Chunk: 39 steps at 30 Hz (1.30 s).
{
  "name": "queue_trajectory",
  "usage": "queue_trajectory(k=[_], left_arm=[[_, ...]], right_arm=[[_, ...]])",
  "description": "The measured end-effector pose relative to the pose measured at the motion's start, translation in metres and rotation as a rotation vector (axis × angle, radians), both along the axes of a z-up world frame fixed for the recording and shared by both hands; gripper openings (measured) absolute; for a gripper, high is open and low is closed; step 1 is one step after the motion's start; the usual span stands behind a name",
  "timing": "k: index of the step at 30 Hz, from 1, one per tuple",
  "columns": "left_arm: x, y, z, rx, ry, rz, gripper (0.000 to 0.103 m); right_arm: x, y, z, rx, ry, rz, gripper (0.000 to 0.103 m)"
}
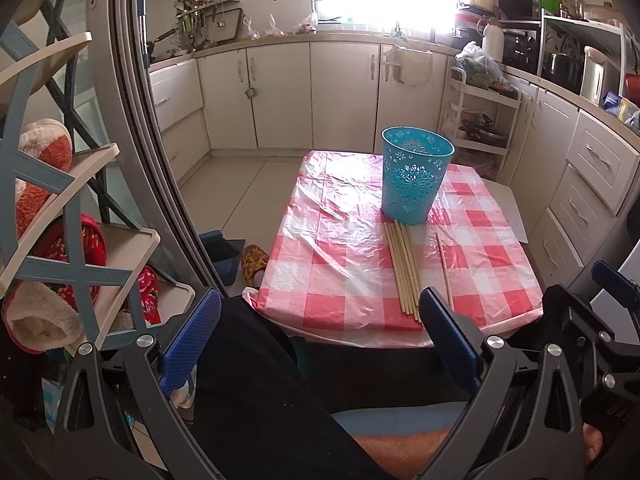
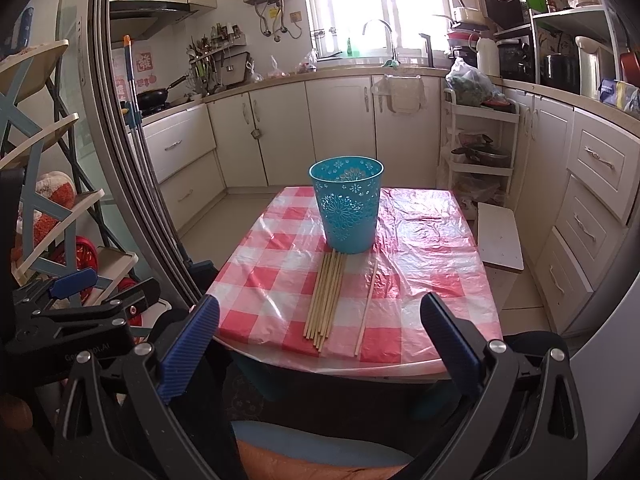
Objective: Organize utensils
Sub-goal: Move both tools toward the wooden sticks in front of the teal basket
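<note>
1. My left claw [image 1: 320,312] is spread wide with nothing between its blue ribbed fingers [image 1: 448,332], held low in front of the near edge of the bench [image 1: 332,280], above my dark-trousered lap.
2. My right claw [image 2: 320,316] is just as wide open and empty, also short of the bench [image 2: 440,280].
3. The bench wears a red-and-white checked plastic cloth.
4. A turquoise perforated plastic bin [image 2: 347,206] stands upright near the middle.
5. A bundle of pale wooden chopsticks [image 2: 324,300] lies flat, its far ends at the bin's base, its near ends close to the bench edge.
6. One single wooden chopstick [image 2: 367,304] lies apart, just to the right of the bundle.
</note>
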<state>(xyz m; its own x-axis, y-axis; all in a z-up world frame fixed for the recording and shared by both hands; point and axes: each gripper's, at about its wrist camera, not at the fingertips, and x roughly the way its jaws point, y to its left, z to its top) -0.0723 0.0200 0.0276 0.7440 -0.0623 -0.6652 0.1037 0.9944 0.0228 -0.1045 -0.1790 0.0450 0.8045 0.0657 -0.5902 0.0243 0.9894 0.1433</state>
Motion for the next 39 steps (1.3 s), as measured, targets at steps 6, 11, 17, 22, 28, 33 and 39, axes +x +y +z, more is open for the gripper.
queue_trajectory(k=[6,11,17,22,28,33,39], left_arm=[[0.0,0.0007,-0.0002,0.002,0.001,0.002,0.095],[0.0005,0.0021,-0.0012,0.004,0.007,0.008,0.095],[0.0011,0.002,-0.0021,0.006,0.011,0.01,0.095],[0.0011,0.0023,-0.0026,0.006,0.012,0.01,0.095],[0.0007,0.0015,-0.0025,0.007,0.011,0.009,0.095],[0.0009,0.002,-0.0037,0.008,0.014,0.009,0.095],[0.0001,0.0015,-0.0039,0.008,0.013,0.009,0.095]], right_arm=[[0.0003,-0.0002,-0.0005,0.004,0.007,0.002,0.096],[0.0009,0.0002,-0.0004,0.004,0.007,0.001,0.096],[0.002,0.0019,-0.0006,0.003,0.01,0.003,0.096],[0.0023,0.0028,-0.0007,0.003,0.008,0.004,0.096],[0.0033,0.0041,-0.0014,0.004,0.012,0.004,0.096],[0.0041,0.0028,-0.0028,0.005,0.014,0.003,0.096],[0.0054,0.0019,-0.0054,0.007,0.019,0.003,0.096]])
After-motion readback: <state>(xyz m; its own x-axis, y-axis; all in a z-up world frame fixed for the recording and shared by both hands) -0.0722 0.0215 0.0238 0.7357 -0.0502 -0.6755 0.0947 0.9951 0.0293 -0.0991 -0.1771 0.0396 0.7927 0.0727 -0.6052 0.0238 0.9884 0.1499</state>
